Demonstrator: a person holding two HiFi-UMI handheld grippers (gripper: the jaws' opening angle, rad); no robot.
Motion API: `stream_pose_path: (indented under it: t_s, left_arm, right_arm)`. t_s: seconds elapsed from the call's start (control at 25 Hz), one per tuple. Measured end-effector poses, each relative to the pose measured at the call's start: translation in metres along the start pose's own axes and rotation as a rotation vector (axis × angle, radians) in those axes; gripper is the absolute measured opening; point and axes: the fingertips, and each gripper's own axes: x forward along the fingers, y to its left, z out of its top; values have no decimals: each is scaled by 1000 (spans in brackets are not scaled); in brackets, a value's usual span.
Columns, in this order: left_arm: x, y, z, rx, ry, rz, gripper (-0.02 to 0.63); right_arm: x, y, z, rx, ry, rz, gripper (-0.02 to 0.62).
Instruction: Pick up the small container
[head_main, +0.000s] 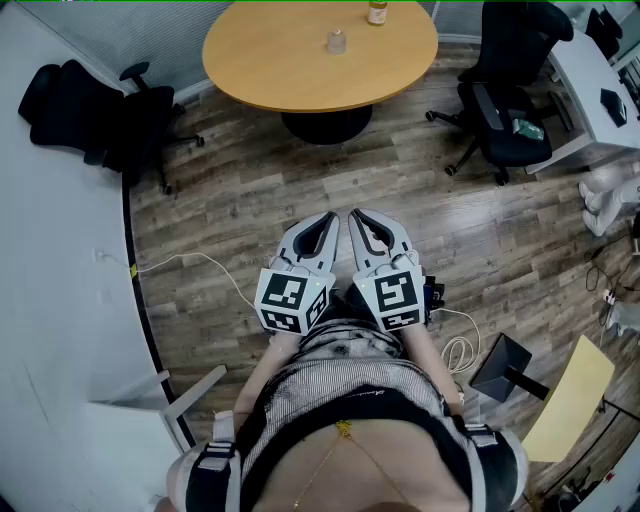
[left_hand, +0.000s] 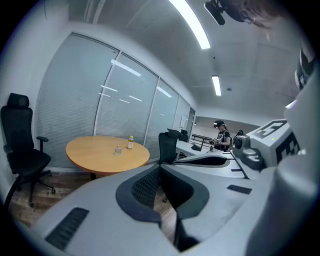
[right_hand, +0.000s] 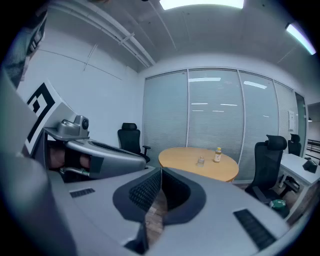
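The small clear container (head_main: 336, 41) stands near the middle of a round wooden table (head_main: 270, 60), far ahead of me; it also shows as a small container (left_hand: 118, 150) in the left gripper view and a small container (right_hand: 200, 161) in the right gripper view. A yellow-capped bottle (head_main: 377, 12) stands at the table's far edge. Both grippers are held close to my body, side by side. My left gripper (head_main: 327, 222) is shut with nothing in it. My right gripper (head_main: 358, 220) is shut and empty too.
A black office chair (head_main: 95, 110) stands left of the table and another black chair (head_main: 505, 90) to its right, beside a white desk (head_main: 590, 90). Cables (head_main: 200, 262) run over the wood floor. A white counter (head_main: 50, 300) lines the left side.
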Motion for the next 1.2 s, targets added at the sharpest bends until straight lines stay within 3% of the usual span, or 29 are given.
stream_pose_path:
  t_s: [0.44, 0.92, 1.2]
  left_arm:
    - [21, -11, 6, 3, -19, 16, 23]
    - [50, -19, 7, -20, -28, 74, 23]
    - [58, 0, 10, -31, -29, 85, 23]
  right_arm:
    - [-2, -28, 5, 32, -69, 26, 25]
    - [5, -57, -4, 16, -49, 97, 25]
    - [25, -60, -1, 25, -46, 106, 25]
